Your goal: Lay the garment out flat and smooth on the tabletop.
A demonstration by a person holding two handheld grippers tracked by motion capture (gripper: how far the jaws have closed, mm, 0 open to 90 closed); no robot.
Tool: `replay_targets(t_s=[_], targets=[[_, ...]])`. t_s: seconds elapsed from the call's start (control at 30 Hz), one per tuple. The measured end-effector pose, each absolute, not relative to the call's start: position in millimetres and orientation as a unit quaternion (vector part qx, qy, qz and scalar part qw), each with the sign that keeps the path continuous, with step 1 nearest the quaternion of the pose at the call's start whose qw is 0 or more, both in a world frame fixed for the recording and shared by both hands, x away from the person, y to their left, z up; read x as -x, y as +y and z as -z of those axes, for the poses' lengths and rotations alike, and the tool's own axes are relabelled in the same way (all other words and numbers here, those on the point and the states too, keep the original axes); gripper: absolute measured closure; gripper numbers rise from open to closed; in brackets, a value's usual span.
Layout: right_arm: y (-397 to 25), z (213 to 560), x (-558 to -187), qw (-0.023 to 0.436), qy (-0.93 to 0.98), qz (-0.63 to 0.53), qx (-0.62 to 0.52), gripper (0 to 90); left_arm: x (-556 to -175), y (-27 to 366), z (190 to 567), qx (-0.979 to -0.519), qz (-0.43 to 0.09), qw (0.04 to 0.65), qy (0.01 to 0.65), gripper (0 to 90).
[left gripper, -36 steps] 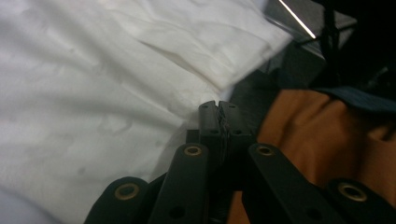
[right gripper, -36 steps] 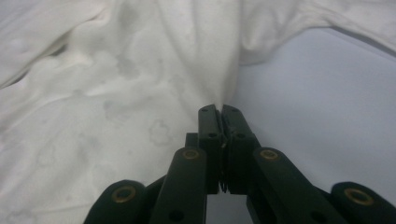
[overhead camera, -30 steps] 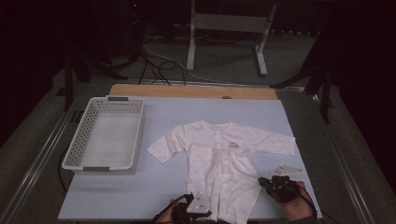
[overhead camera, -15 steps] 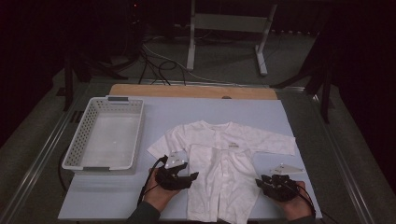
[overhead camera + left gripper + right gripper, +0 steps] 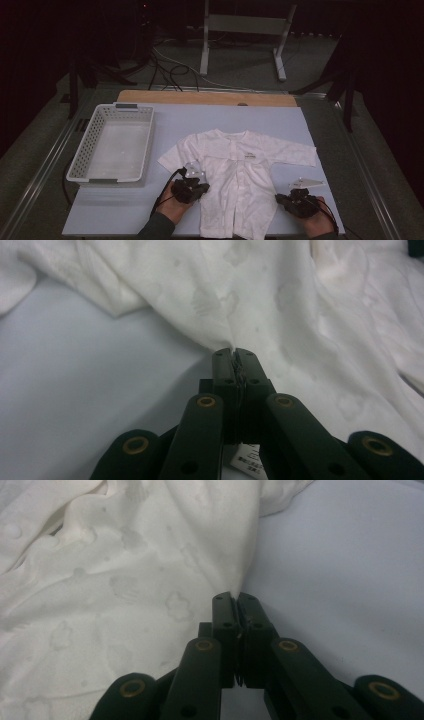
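Observation:
A white baby shirt lies spread flat on the pale blue table top, sleeves out to both sides. My left gripper sits at the shirt's left side edge, below the left sleeve. Its jaws are shut on a pinch of the white patterned cloth, with the left gripper tips right at the fabric's edge. My right gripper is at the shirt's right side edge. The right gripper jaws are shut on the cloth there.
An empty white perforated basket stands at the left of the table. A small printed label shows under the left jaws. Beyond the wooden far edge are floor cables and a metal stand.
My left gripper has moved from the shirt's bottom hem up to its left side edge. The right gripper has stayed almost in place at the right edge.

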State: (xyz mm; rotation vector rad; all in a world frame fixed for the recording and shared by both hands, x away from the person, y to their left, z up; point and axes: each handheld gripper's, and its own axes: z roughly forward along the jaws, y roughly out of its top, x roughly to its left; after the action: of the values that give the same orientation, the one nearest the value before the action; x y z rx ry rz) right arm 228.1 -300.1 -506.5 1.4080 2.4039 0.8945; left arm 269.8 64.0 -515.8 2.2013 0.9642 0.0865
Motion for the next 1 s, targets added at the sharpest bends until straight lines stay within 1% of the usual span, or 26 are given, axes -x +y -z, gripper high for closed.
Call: replay_targets(t_s=[0.1, 0.33, 0.5, 0.57, 0.6, 0.67, 0.73, 0.8, 0.87, 0.9, 0.97, 1.0], targets=[[-301, 506, -228, 0.105, 0.818, -0.306, -0.475, 87.9, -267, 76, 512, -0.852, -0.032, 0.356, 0.382, 89.3], [-297, 506, -225, 0.093, 0.823, -0.308, -0.469, 87.9, -257, 105, 505, -0.853, -0.051, 0.338, 0.395, 89.2], [-285, 507, -223, 0.077, 0.832, -0.314, -0.451, 87.9, -253, 128, 505, -0.845, -0.065, 0.325, 0.421, 89.0], [-278, 507, -222, 0.060, 0.835, -0.321, -0.444, 87.9, -251, 134, 503, -0.842, -0.065, 0.327, 0.425, 88.5], [-274, 508, -221, 0.060, 0.838, -0.321, -0.438, 87.9, -249, 135, 503, -0.838, -0.062, 0.335, 0.426, 87.2], [-271, 506, -220, 0.067, 0.843, -0.311, -0.434, 87.8, -246, 133, 500, -0.835, -0.066, 0.352, 0.417, 74.6], [-273, 505, -221, 0.084, 0.843, -0.304, -0.436, 87.8, -243, 127, 494, -0.831, -0.073, 0.377, 0.402, 63.2], [-279, 503, -223, 0.108, 0.838, -0.289, -0.449, 87.8, -239, 119, 487, -0.830, -0.079, 0.396, 0.385, 57.3], [-286, 503, -227, 0.134, 0.829, -0.283, -0.463, 87.7, -236, 110, 483, -0.830, -0.077, 0.412, 0.369, 54.2], [-289, 502, -228, 0.141, 0.823, -0.284, -0.472, 85.5, -234, 105, 482, -0.832, -0.075, 0.416, 0.360, 53.4], [-292, 500, -227, 0.156, 0.812, -0.292, -0.481, 68.7, -232, 97, 481, -0.836, -0.070, 0.423, 0.341, 52.5], [-291, 498, -225, 0.163, 0.807, -0.297, -0.484, 65.4, -231, 92, 482, -0.837, -0.067, 0.426, 0.336, 52.3]])
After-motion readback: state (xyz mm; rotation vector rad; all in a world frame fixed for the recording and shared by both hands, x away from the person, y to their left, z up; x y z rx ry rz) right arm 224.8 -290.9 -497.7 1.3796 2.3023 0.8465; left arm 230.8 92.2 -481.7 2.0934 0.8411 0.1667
